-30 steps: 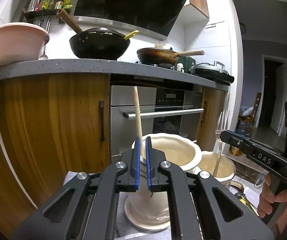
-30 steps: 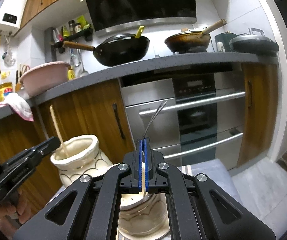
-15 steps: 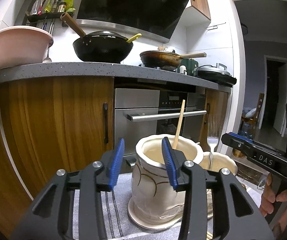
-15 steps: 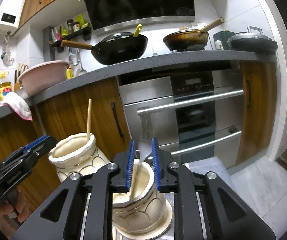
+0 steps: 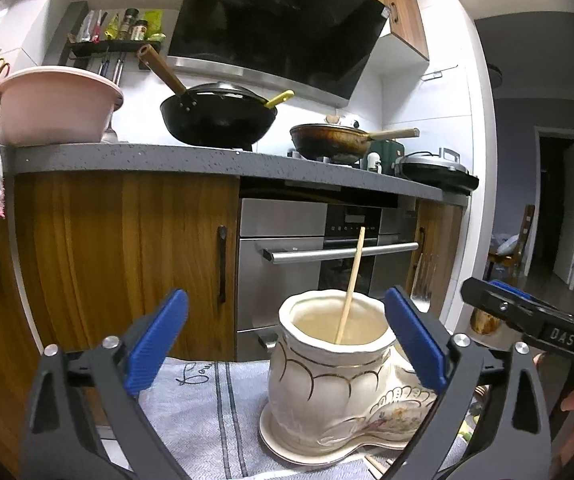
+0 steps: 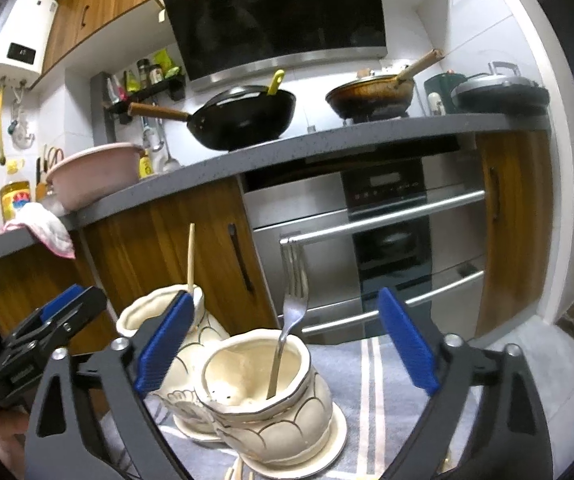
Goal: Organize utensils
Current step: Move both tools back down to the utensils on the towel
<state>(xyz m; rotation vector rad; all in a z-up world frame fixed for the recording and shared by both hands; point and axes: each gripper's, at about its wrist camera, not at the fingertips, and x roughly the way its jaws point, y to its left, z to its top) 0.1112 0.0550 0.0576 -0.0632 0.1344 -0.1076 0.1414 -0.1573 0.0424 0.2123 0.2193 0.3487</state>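
Note:
My left gripper [image 5: 285, 296] is opening, its blue pads wide apart and touching nothing. Below and ahead of it stands a cream ceramic pot [image 5: 327, 392], and a wooden chopstick [image 5: 351, 280] leans free inside it. My right gripper [image 6: 287, 298] is opening too, its jaws spread wide over a second cream pot [image 6: 271, 412]. A metal fork [image 6: 293, 300] stands loose in that pot, tines up. The chopstick pot [image 6: 155, 320] sits just to the left in the right wrist view, with the left gripper [image 6: 71, 300] beside it. The right gripper [image 5: 487, 292] shows at the left wrist view's right edge.
Both pots stand on saucers on a grey striped cloth [image 6: 371, 380]. Behind are wooden cabinets [image 5: 127, 264], an oven [image 6: 391, 216] and a grey counter [image 5: 207, 156] with two pans and a pink basin [image 5: 55, 110]. Loose chopstick ends [image 6: 235, 472] lie near the front edge.
Both grippers were shut, the left on the chopstick and the right on the fork. Both have opened wide, and the chopstick and fork now rest free in their pots.

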